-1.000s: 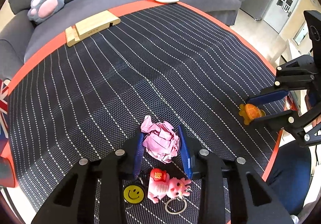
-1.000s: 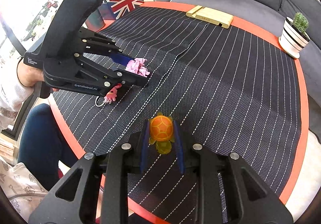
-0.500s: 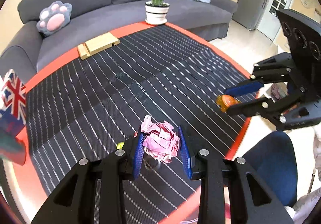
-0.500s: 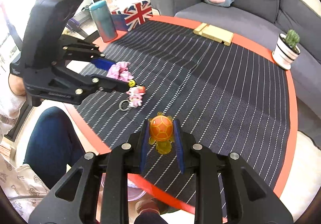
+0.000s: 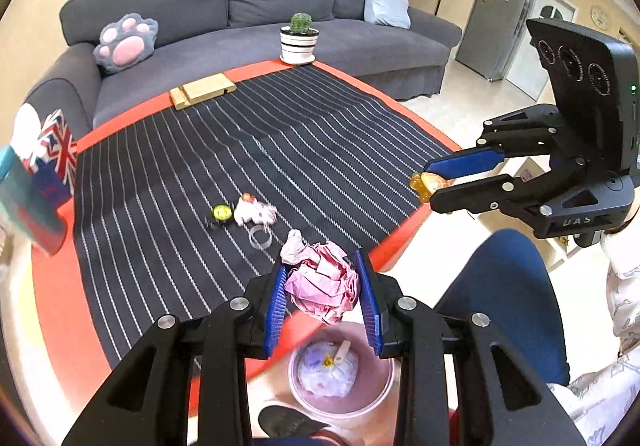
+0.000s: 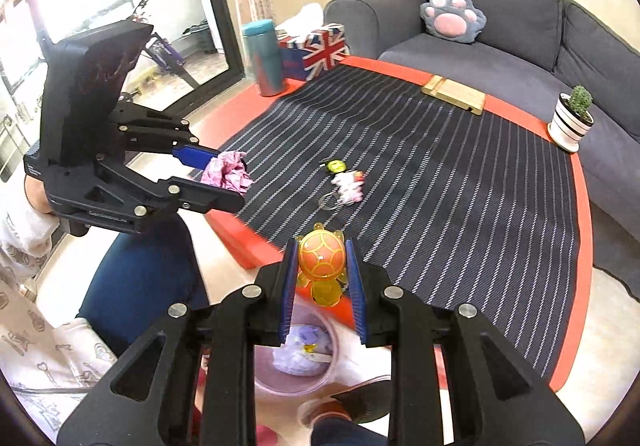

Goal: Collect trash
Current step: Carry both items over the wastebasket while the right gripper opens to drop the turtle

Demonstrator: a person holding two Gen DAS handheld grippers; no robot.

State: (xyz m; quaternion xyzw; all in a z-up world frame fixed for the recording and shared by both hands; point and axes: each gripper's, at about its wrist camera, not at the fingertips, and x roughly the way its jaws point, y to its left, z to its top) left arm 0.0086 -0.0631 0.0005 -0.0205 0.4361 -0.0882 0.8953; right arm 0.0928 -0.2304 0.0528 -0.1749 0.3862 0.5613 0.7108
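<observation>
My left gripper [image 5: 323, 288] is shut on a crumpled pink paper ball [image 5: 325, 288], held in the air over the table's near edge. Below it on the floor stands a pink trash bin [image 5: 340, 402] with trash inside. My right gripper [image 6: 322, 270] is shut on an orange toy turtle [image 6: 322, 260], also off the table, above the same bin [image 6: 296, 382]. The right gripper shows in the left wrist view [image 5: 434, 182] with the turtle [image 5: 424, 182]. The left gripper shows in the right wrist view [image 6: 228, 178] with the paper ball [image 6: 226, 174].
A round red table [image 5: 56, 286] carries a striped black mat. On it lie a keychain with a pink figure and smiley [image 5: 248, 212], a wooden block [image 5: 202, 90], a potted cactus [image 5: 300, 38], a Union Jack tissue box [image 5: 50, 162] and a teal bottle [image 6: 264, 58]. A grey sofa stands behind. The person's legs are near the bin.
Both grippers lifted their objects off the mat and pulled back past the table's near edge, over the bin. The keychain stayed on the mat.
</observation>
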